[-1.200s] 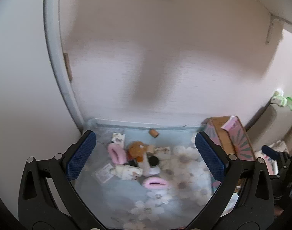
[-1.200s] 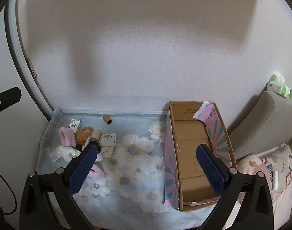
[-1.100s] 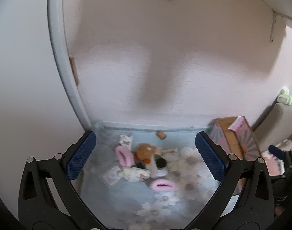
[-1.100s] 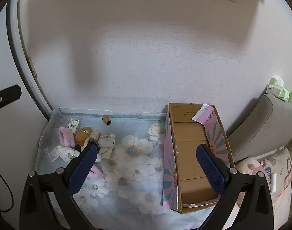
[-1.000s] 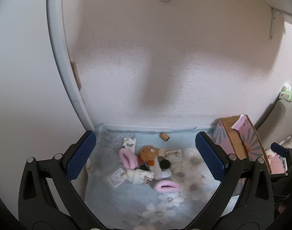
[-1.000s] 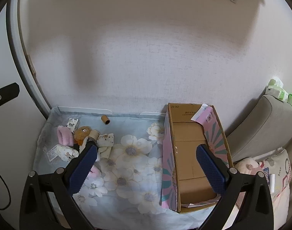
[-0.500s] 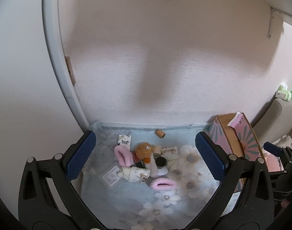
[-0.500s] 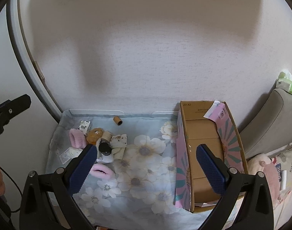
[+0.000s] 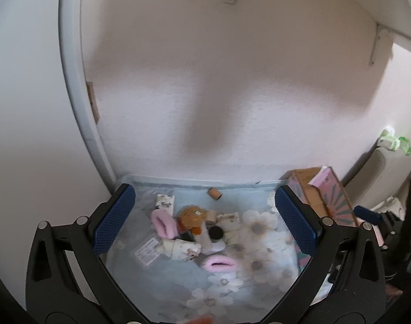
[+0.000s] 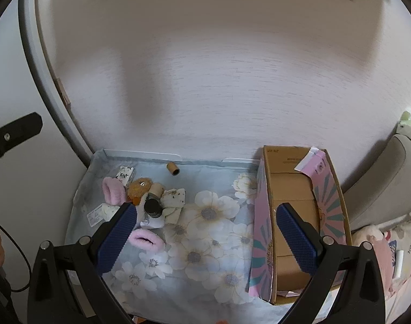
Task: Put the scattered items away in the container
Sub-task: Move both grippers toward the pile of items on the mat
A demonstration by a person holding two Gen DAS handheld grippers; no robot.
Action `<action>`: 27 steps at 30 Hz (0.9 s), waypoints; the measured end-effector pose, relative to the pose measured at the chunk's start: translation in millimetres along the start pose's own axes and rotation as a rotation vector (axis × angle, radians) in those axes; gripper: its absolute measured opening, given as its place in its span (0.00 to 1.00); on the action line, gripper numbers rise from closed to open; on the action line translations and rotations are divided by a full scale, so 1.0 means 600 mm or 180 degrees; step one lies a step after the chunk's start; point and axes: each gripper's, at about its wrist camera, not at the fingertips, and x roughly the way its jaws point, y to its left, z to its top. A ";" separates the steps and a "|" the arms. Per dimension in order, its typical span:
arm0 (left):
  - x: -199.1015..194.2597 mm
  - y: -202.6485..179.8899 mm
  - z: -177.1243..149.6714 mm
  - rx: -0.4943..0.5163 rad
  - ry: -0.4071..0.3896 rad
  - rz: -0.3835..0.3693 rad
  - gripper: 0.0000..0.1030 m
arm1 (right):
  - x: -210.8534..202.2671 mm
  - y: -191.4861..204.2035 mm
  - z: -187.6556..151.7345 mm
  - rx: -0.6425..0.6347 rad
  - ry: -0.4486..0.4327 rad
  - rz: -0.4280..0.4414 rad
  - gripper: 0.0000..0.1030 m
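A pile of small items lies on the floral cloth [image 10: 205,243] at the left: two pink fluffy bands [image 10: 112,194] [image 10: 144,239], a brown plush toy [image 10: 139,187], a black-capped jar [image 10: 153,208], patterned cloth rolls [image 10: 174,198], a small packet [image 10: 124,174] and a cork tube [image 10: 173,168]. An open cardboard box [image 10: 294,189] with pink sides stands at the right. My left gripper [image 9: 205,216] is open and empty, held above the pile [image 9: 194,229]. My right gripper [image 10: 208,235] is open and empty, between pile and box.
A white wall runs behind the cloth, with a door frame [image 10: 43,81] at the left. A grey chair [image 10: 380,178] and a patterned cushion [image 10: 394,256] lie right of the box. The left gripper's handle [image 10: 14,132] shows at the left edge of the right wrist view.
Both grippers have shifted slightly; the views wobbled up and then back down toward the cloth. Both stay open and empty. No item has moved.
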 end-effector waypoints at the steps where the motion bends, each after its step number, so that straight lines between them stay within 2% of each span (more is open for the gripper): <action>1: 0.002 0.000 0.000 0.0001 0.0014 0.0000 1.00 | 0.001 -0.001 0.000 0.0001 0.0001 0.0021 1.00; 5: 0.002 0.005 0.000 -0.0052 0.0015 -0.0041 1.00 | 0.003 -0.004 0.002 0.0012 -0.0014 0.0032 1.00; 12: -0.006 0.030 0.016 -0.0027 -0.0027 0.0048 1.00 | 0.004 -0.010 0.008 0.0002 -0.0049 0.0008 1.00; 18: 0.004 0.078 0.015 -0.0058 0.0044 0.0327 1.00 | 0.012 -0.016 0.011 -0.0027 -0.0059 0.0167 1.00; 22: 0.019 0.093 -0.011 -0.0036 0.0153 0.0247 1.00 | 0.037 -0.009 0.006 -0.0062 0.0053 0.0350 1.00; 27: 0.057 0.099 -0.067 0.0045 0.0343 0.0030 1.00 | 0.079 0.003 0.001 -0.0075 0.0224 0.0531 1.00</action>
